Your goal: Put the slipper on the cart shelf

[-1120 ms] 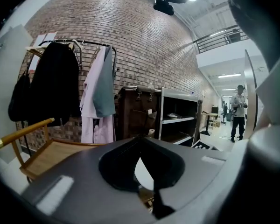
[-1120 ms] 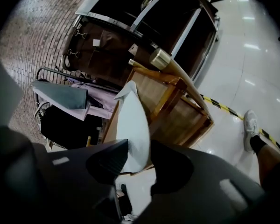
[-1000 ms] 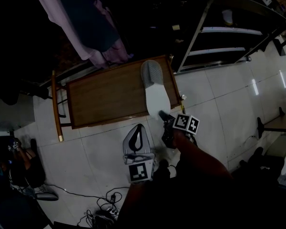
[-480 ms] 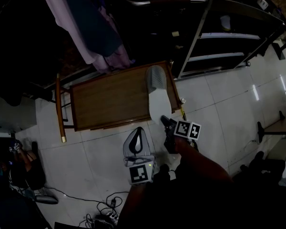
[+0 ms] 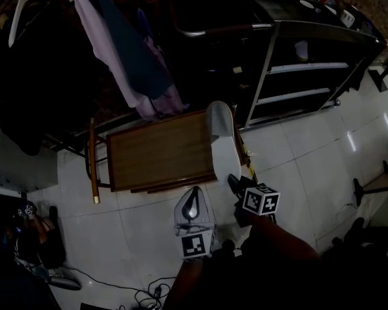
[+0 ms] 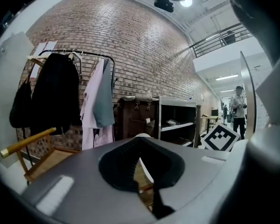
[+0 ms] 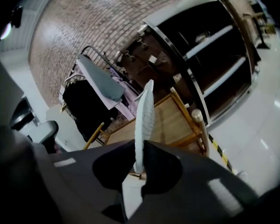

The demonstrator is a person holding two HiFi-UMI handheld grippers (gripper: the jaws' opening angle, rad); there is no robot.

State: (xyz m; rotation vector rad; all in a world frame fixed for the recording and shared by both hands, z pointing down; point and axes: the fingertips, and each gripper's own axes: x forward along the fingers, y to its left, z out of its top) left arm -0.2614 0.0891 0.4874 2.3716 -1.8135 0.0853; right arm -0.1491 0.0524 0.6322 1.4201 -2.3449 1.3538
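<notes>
Slipper (image 5: 222,152) is in the air, pinched edge-on at its near end by the right hand-held gripper (image 5: 234,184), whose jaws are clamped narrow on the sole. It hangs over the right end of the wooden tabletop (image 5: 156,155), toe pointing toward the black cart (image 5: 323,34) beyond. To my eye the pickup is done and the carry is what remains: the slipper has to cross to the cart and be laid on one of the pale shelves (image 5: 304,66), where it has not yet arrived. The left hand-held gripper (image 5: 192,202) sits low beside the tabletop, jaws drawn together on nothing.
</notes>
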